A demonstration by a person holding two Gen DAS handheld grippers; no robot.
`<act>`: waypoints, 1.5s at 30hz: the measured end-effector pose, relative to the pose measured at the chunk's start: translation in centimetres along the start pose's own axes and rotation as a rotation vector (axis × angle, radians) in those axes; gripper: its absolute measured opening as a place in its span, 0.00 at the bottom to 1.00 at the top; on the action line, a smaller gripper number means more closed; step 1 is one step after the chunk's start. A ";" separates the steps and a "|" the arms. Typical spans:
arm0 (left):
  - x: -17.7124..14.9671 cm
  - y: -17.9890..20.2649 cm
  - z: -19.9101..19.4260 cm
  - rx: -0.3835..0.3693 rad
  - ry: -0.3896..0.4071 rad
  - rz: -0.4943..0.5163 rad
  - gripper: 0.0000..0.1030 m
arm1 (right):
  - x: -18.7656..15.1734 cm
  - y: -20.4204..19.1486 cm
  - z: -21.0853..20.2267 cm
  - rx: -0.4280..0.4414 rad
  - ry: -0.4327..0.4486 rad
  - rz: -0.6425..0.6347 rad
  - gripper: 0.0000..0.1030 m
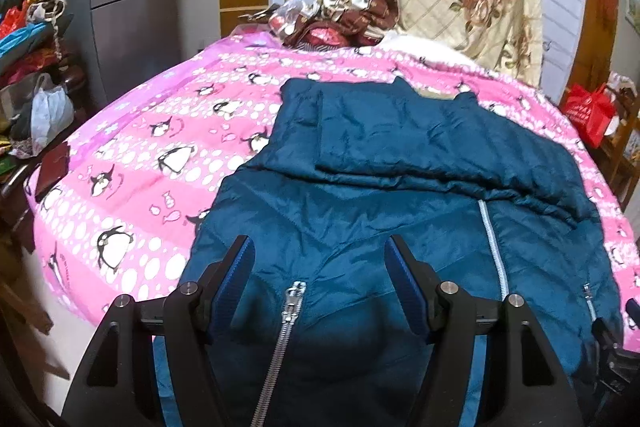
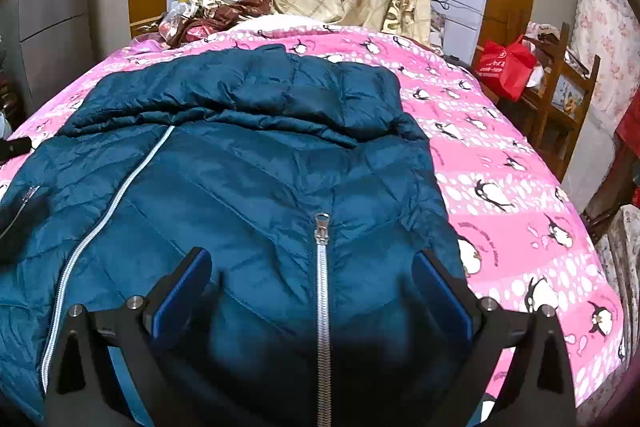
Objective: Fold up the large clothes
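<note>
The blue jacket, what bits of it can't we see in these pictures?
- Bottom hem of the jacket: cut off by the lower edge and covered by the open right gripper; likewise under the open left gripper.
- Lower end of the pocket zipper: runs out of the frame.
- Sleeves: folded over near the collar, cuffs not visible in either view.
- Jacket's back: against the pink penguin blanket.

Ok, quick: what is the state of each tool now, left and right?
Left tool: open, holding nothing, over the jacket.
Right tool: open, holding nothing, over the jacket too.
</note>
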State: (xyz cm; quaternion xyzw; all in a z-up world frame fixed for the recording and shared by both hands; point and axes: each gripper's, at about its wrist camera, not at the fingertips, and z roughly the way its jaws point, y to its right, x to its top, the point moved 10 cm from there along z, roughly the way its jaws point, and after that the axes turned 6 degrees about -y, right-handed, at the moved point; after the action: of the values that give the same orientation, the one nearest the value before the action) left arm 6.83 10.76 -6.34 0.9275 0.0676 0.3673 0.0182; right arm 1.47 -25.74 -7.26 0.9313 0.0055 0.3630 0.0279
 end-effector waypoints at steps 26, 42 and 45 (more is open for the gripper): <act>-0.3 -0.3 0.8 -0.056 -0.053 -0.058 0.61 | -0.5 0.7 0.5 -0.010 -0.025 0.020 0.99; -0.1 -0.7 0.5 -0.053 -0.049 -0.064 0.61 | -0.7 0.9 0.5 -0.013 -0.027 0.019 0.99; -0.2 -0.6 0.5 -0.052 -0.049 -0.064 0.61 | -0.7 0.9 0.5 -0.013 -0.027 0.018 0.99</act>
State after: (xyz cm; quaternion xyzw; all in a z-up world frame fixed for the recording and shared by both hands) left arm 7.00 11.32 -6.90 0.9328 0.0873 0.3453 0.0555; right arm 1.33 -26.66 -8.05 0.9360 -0.0058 0.3507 0.0307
